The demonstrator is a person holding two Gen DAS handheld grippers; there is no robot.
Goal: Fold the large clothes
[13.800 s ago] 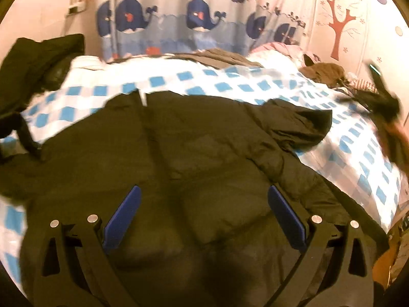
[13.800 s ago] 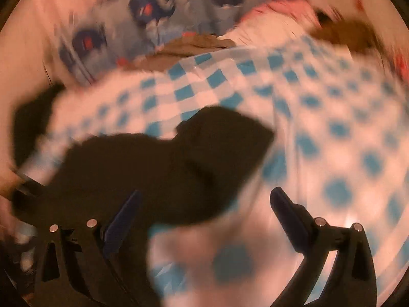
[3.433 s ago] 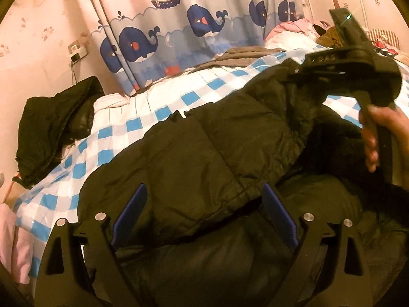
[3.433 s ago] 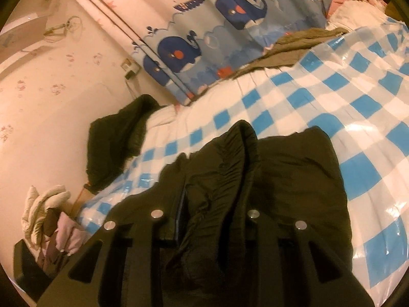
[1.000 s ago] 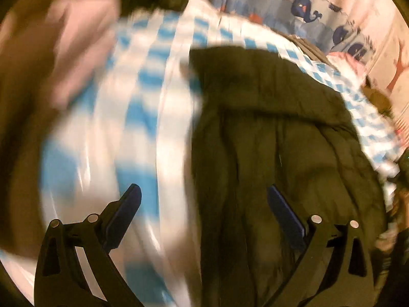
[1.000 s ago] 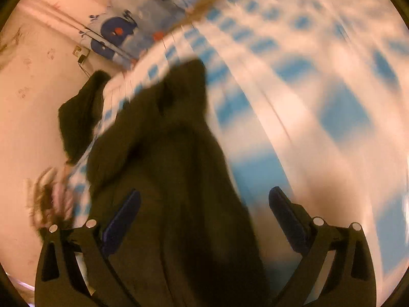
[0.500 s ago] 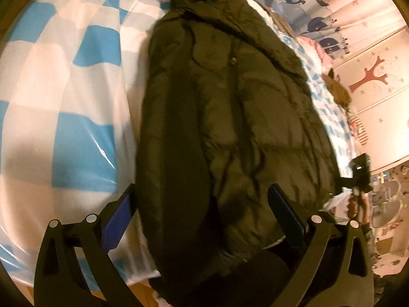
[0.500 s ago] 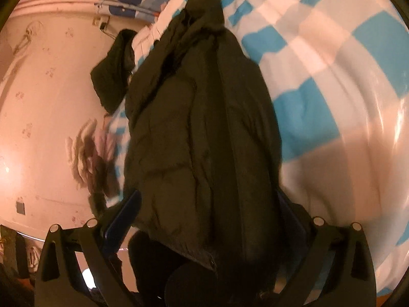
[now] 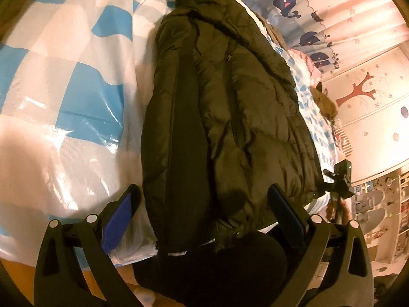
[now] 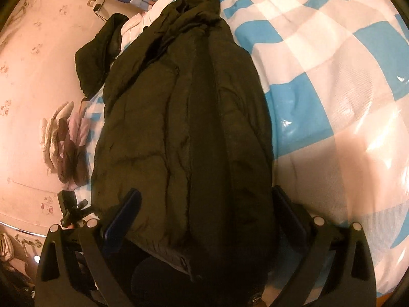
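Note:
A dark olive puffer jacket (image 9: 230, 117) lies folded into a long narrow strip on the blue-and-white checked bed cover (image 9: 76, 97), hood at the far end, hem at the bed's near edge. My left gripper (image 9: 203, 212) is open, its blue-padded fingers standing either side of the hem's left part. In the right wrist view the same jacket (image 10: 184, 128) fills the middle, and my right gripper (image 10: 204, 215) is open and straddles the hem's right part. Each gripper shows in the other's view: the right gripper (image 9: 337, 181) and the left gripper (image 10: 69, 209).
A second dark garment (image 10: 99, 48) lies at the bed's far left by the wall. A heap of pale clothes (image 10: 66, 140) sits beside the bed. A whale-print curtain (image 9: 294, 5) hangs behind. A dark rounded shape (image 9: 217, 263), perhaps a person's leg, is just below the hem.
Both grippers have swung down to the hem end of the jacket and steadied after a blurred move. Since half a second ago they have edged slightly closer; the jacket lies still.

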